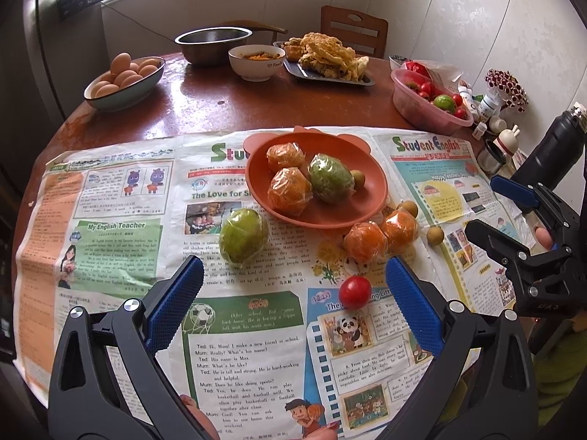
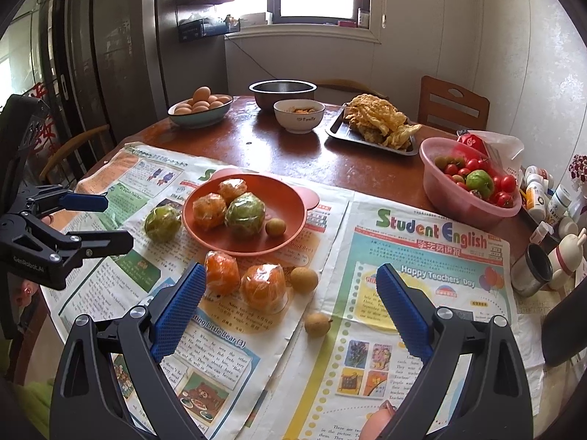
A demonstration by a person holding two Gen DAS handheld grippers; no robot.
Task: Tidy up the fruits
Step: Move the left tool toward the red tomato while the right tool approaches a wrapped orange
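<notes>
While both grippers, left (image 1: pixel 293 293) and right (image 2: pixel 290 300), hang spread and empty, the cling-wrapped oranges (image 2: pixel 244 280) look slippery. Round longans (image 2: pixel 317 324) on the newspaper (image 2: pixel 422 256) could roll off the table's near edge if nudged.

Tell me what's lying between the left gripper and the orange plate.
In the left wrist view, the left gripper is open, and a red cherry tomato lies near its right finger. Farther on, only bare newspaper reaches the orange plate.

Round brown table (image 2: pixel 293 154), newspaper (image 2: pixel 422 256) spread over it, egg bowl (image 2: pixel 200 115), steel bowl (image 2: pixel 282 93), pink basin (image 2: pixel 458 198)
</notes>
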